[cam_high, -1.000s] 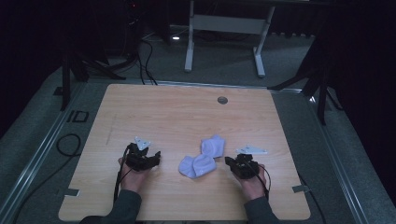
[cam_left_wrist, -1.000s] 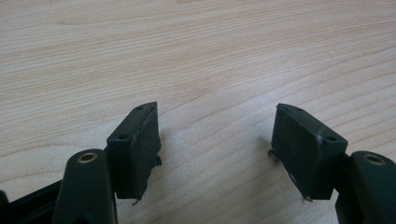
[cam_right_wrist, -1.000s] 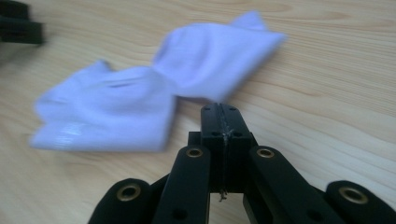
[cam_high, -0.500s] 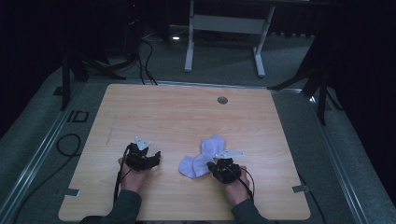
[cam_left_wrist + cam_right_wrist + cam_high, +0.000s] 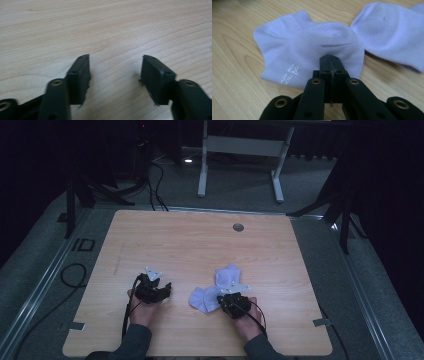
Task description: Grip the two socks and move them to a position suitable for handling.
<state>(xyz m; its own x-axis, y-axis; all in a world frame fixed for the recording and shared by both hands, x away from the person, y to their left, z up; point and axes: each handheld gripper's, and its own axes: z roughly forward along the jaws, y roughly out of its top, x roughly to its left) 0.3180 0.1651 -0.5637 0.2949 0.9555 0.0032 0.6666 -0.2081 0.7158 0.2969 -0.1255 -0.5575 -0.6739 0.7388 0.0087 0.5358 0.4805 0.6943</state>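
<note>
Two pale lilac ankle socks lie on the wooden table [image 5: 200,240]. One sock [image 5: 201,298] [image 5: 307,47], with white printed lettering, lies flat right in front of my right gripper [image 5: 224,297] [image 5: 331,60]. Its jaws are pressed together, tips over the sock's near edge, and no fabric shows between them. The second sock [image 5: 227,275] [image 5: 392,32] lies just beyond, touching the first. My left gripper [image 5: 151,285] [image 5: 115,72] rests to the left of the socks, open over bare wood with nothing between its fingers.
A small round grommet [image 5: 238,227] sits near the table's far edge. Beyond the table stand a white metal frame [image 5: 240,150] and dark stands with cables on the floor. Grey tape tabs mark the table's front corners.
My right gripper has moved left from beside the socks to the near sock's edge. The left gripper has stayed where it was.
</note>
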